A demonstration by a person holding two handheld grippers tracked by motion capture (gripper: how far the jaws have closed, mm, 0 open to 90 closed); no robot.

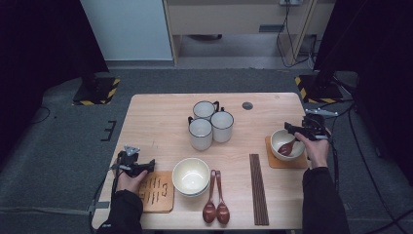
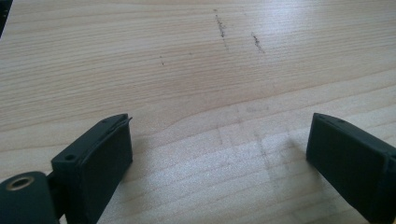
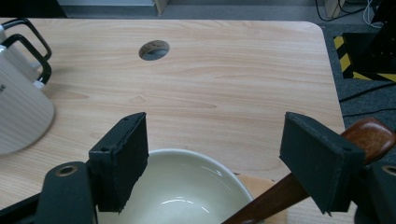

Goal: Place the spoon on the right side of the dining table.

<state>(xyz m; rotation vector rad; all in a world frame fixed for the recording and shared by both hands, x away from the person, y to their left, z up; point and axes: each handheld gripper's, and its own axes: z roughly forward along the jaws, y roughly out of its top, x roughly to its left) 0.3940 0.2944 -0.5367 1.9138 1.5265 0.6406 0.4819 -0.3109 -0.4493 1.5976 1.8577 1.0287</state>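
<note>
My right gripper [image 1: 289, 129] hovers at the far rim of a white bowl [image 1: 285, 141] that sits on a wooden coaster [image 1: 272, 162] at the table's right. In the right gripper view its jaws [image 3: 215, 119] stand wide open over the bowl [image 3: 187, 186], with nothing between them. A brown wooden spoon [image 3: 369, 133] leans in the bowl, its handle passing outside the right jaw. My left gripper [image 1: 148, 165] rests near the table's front left, beside a second coaster [image 1: 157, 191]. Its jaws [image 2: 219, 121] are open over bare wood.
Three white mugs [image 1: 210, 124] stand at the centre back. Stacked white bowls [image 1: 191, 176] sit front centre, with two brown spoons [image 1: 215, 200] and dark chopsticks [image 1: 258, 187] to their right. A cable hole [image 1: 247, 105] is at the back right of the table [image 1: 156, 122].
</note>
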